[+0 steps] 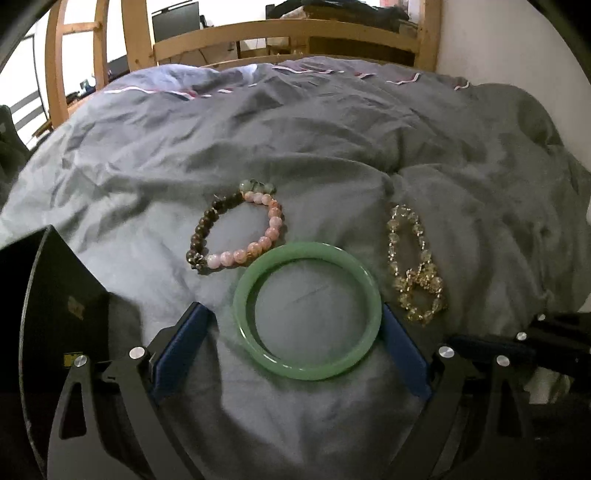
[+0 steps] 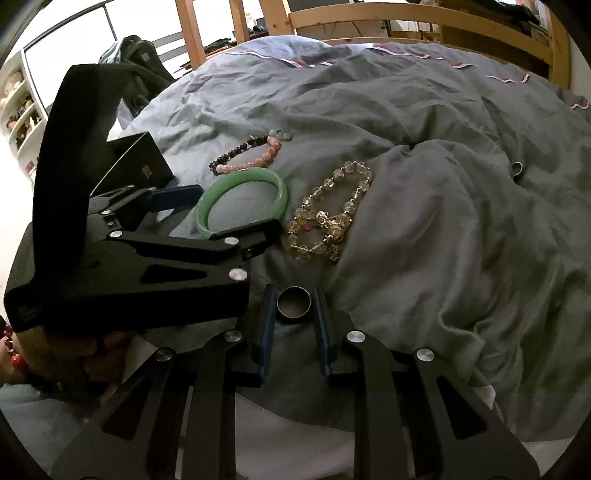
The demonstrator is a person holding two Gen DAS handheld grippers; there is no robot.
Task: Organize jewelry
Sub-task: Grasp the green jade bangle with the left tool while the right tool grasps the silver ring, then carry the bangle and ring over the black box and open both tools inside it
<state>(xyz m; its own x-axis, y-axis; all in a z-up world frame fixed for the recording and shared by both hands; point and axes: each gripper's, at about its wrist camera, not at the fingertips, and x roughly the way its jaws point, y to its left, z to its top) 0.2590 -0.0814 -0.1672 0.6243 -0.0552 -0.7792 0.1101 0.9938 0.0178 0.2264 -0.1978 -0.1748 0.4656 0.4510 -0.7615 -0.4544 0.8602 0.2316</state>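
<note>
Bed (image 1: 332, 147) fills both views, covered in a rumpled grey duvet (image 2: 443, 221); wooden bed frame (image 1: 280, 33) runs along the top of the frame in both.

Black box (image 1: 55, 295) sits at the lower left of the left wrist view, just beside my left tool's left finger; in the right wrist view it is at mid left, behind that tool.

My left tool (image 1: 295, 350) is at bottom centre, jaws spread wide around the green bangle (image 1: 306, 310), which lies flat on the duvet. Right blue pad touches or nearly touches the bangle's rim, left pad stands clear. No grip on it.

My right tool (image 2: 294, 314) is at bottom centre of its own view, jaws drawn close on either side of a dark metal ring (image 2: 294, 302). Pads look to be on the ring's sides, so I read it as pinched; the ring is at the duvet's surface.

Clear-gold bead bracelet (image 1: 415, 266) lies right of the bangle, looped and partly doubled over itself.

Pink-and-brown bead bracelet (image 1: 238, 229) lies just above the bangle, upper left of it, touching or nearly so.

Second small ring (image 2: 517, 170) sits in a duvet fold, mid right of the right wrist view, well apart from the rest.
</note>
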